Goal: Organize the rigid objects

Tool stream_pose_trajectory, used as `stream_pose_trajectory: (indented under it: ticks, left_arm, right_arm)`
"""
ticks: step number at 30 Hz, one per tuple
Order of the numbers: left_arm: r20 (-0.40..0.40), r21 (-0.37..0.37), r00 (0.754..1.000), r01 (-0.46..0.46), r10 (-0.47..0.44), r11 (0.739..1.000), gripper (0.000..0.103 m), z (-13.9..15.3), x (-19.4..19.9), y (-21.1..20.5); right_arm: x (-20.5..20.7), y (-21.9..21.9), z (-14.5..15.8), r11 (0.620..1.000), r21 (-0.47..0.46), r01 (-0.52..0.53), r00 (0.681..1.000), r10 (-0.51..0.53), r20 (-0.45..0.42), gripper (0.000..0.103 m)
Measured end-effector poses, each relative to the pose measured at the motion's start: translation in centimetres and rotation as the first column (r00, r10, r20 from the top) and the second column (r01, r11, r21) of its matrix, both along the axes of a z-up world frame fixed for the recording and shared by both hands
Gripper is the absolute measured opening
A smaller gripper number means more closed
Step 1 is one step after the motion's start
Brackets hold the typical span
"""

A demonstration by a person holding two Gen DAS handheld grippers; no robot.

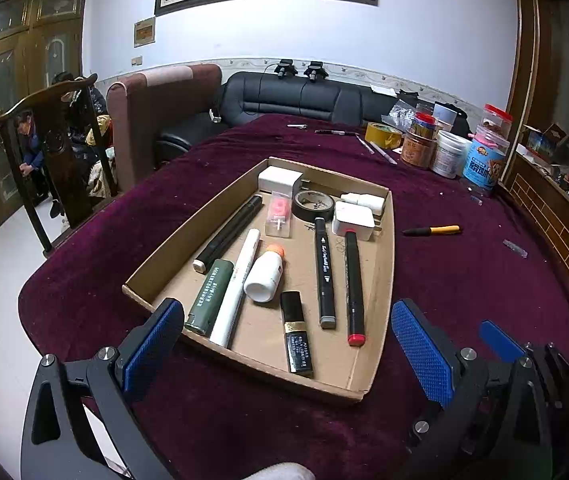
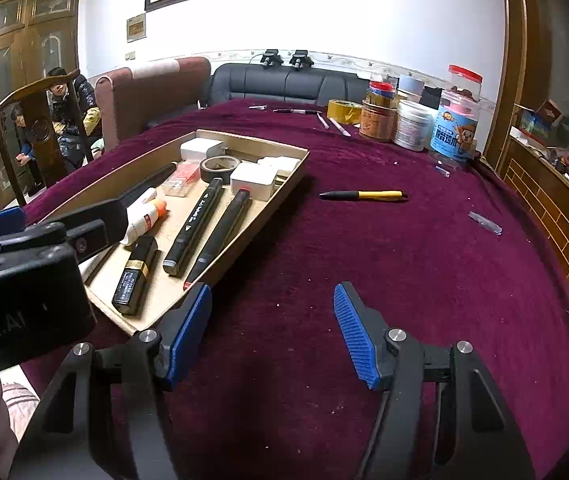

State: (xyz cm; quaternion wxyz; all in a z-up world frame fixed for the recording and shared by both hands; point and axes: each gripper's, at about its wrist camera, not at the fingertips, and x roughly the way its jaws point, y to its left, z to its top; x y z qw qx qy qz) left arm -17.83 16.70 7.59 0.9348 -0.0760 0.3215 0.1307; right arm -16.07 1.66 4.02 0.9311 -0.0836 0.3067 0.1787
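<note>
A shallow cardboard tray [image 1: 384,240] [image 2: 284,192] lies on the maroon tablecloth. It holds two black markers [image 1: 324,272] [image 2: 194,224], a black pen, a white pen, a green tube [image 1: 208,296], a white bottle [image 1: 264,276], a black-and-gold case [image 1: 296,336] [image 2: 134,276], a tape roll [image 1: 312,204] and white adapters. A yellow-and-black pen [image 1: 432,231] [image 2: 364,195] lies on the cloth right of the tray. My left gripper [image 1: 288,344] is open and empty over the tray's near edge. My right gripper [image 2: 272,332] is open and empty above bare cloth, right of the tray.
Jars and tubs [image 2: 412,124], a yellow tape roll [image 2: 342,111], pens and sticks stand at the table's far right. A small clear piece [image 2: 484,223] lies near the right edge. A wooden chair [image 1: 60,152] and sofas stand beyond the table; people sit at left.
</note>
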Motion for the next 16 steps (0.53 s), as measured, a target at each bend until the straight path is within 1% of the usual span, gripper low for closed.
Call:
stream_pose_trajectory:
  ticks: [10,16]
  left_arm:
    - [-0.035,-0.009,0.999,-0.021,0.021,1.000,0.102,-0.61,0.31,0.29]
    - [-0.065,-0.009,0.998,-0.015,0.015,1.000,0.102,-0.84,0.56,-0.03]
  right_arm:
    - [0.13,-0.34,-0.02,1.000,0.014,0.000,1.000,0.001,-0.012,0.063]
    - [0.47,-0.75,-0.06,1.000,0.030,-0.002,1.000,0.003,-0.031,0.063]
